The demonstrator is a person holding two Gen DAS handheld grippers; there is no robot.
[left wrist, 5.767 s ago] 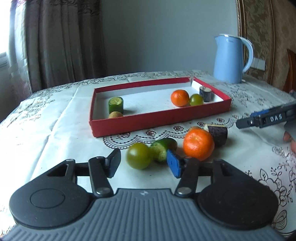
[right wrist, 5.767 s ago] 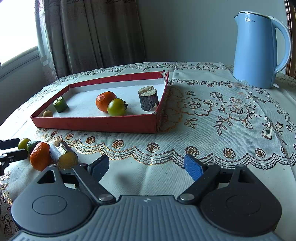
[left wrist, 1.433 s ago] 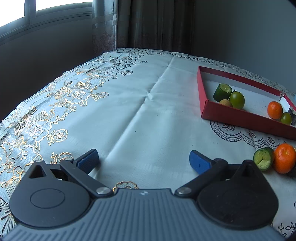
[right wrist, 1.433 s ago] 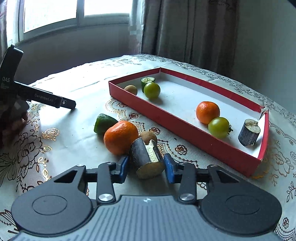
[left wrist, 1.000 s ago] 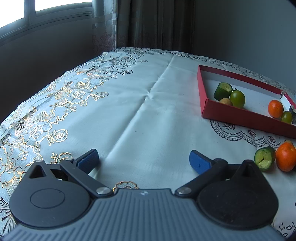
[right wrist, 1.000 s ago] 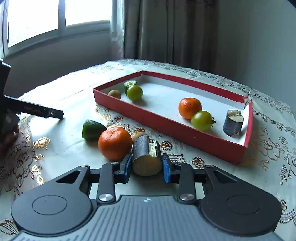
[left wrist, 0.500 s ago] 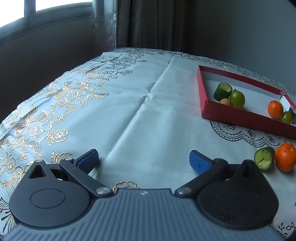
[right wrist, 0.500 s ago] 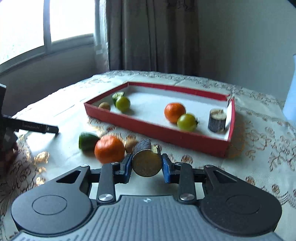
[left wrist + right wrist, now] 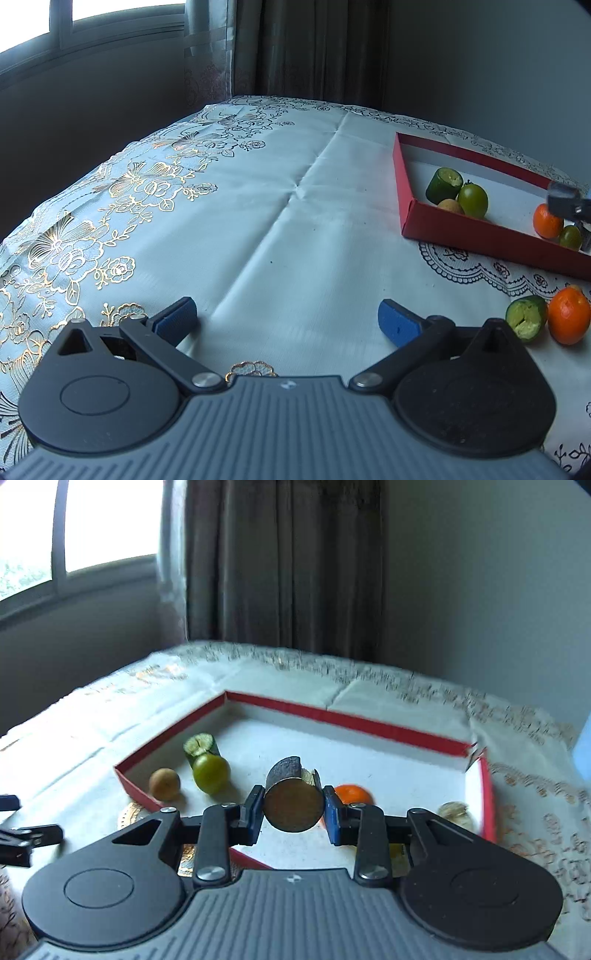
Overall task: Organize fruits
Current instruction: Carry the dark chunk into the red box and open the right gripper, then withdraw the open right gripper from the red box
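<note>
Clamping a dark cut fruit chunk (image 9: 293, 800) btwn its pads, the right gripper (image 9: 293, 810) held it above the red tray (image 9: 341, 718). Left gripper (image 9: 286, 320) sat w/ jaws wide apart, empty, over the tablecloth (image 9: 258, 206).

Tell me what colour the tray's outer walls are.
Red, with a white inside. The tray shows best in the right wrist view; the left wrist view catches only part of it.

Dark-skinned cut fruit chunk (image 9: 292, 805) lying sideways, above red tray (image 9: 354, 722), flat end facing camera.
</note>
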